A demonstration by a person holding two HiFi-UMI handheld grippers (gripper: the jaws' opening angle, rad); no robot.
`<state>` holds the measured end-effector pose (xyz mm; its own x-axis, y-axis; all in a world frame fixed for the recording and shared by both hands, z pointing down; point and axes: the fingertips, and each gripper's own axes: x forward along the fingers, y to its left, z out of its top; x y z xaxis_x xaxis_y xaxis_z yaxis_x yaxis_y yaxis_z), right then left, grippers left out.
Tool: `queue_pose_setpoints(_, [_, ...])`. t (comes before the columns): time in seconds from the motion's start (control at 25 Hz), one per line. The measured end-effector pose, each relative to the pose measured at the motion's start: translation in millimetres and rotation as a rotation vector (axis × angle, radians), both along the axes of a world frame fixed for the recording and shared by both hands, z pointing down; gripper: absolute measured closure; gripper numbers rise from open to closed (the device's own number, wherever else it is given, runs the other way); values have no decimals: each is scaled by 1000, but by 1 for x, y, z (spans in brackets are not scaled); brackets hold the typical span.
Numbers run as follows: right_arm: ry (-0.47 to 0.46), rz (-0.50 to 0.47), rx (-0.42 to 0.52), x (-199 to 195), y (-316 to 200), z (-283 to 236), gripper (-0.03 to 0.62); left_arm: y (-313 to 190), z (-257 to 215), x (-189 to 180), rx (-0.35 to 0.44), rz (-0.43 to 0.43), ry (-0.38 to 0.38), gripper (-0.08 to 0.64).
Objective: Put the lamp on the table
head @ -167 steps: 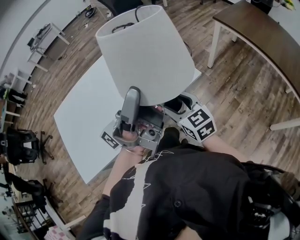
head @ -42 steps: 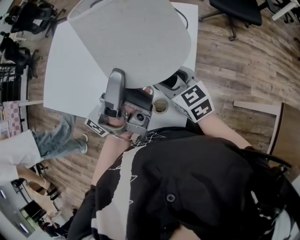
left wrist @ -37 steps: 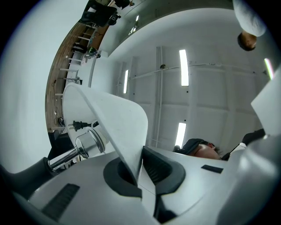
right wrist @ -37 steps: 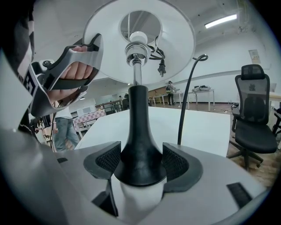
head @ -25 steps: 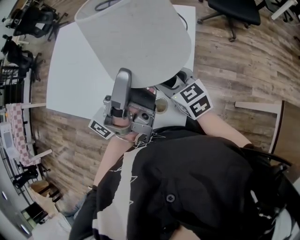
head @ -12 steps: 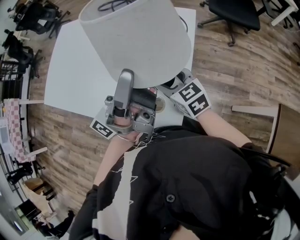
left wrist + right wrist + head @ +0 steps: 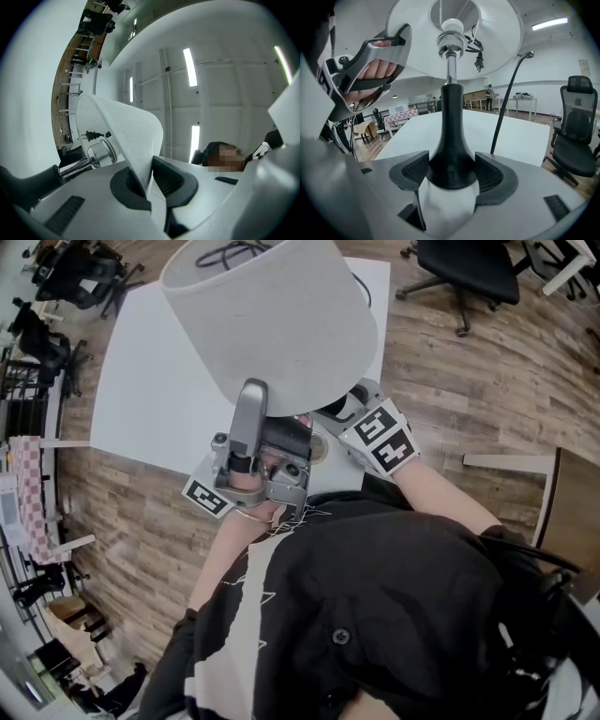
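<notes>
Over the near edge of the white counter point(image 7: 141, 381), the lamp point(image 7: 272, 334) is held clear of the surface between both grippers. On the left, the left gripper point(image 7: 149, 180) is closed on the lower rim of the pale shade point(image 7: 119, 124). Its own view shows the thin wall pinched between the two dark pads, with ceiling light strips point(image 7: 190, 65) behind, so this gripper aims upward. That view also catches the chrome stem point(image 7: 75, 167) inside the shade, which the head view hides completely. From above, only the shade's outer cone and a loop of black cord point(image 7: 230, 251) lying in its top opening can be seen. The right gripper view shows the person's left hand point(image 7: 375, 70) wrapped round the left gripper's handle, raised beside the shade. To the right, the right gripper point(image 7: 452, 171) clamps the black flared neck point(image 7: 450, 140) of the lamp's base, pads pressed on both sides, and looks roughly level across the counter. The lamp's long axis rises from those jaws through the stem to the shade, whose wide end is lowest. In the head view it leans away from the person, over the counter. An office chair point(image 7: 579, 126) stands at far right.
</notes>
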<state>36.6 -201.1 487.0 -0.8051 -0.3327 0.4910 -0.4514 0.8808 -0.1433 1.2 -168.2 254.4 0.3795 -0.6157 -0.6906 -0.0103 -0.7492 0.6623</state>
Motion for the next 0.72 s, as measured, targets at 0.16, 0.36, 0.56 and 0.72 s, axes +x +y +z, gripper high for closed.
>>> queue_pose_setpoints(0.16, [14,20,13,13,4,2,293,-2,2,-4,-8,-22,36,543])
queue_pose_setpoints(0.36, [-15,84,-42,31,5,0,293,0,1,-20,-10,-61,97,543])
queue_pose_setpoints(0.56, [-16,113,-63,45,9,0,295,3,2,-20,-4,-64,97,543])
queue_pose_setpoints(0.72, [-12,129,-65,55,13,-1,295,6,2,-10,-1,-47,72,541])
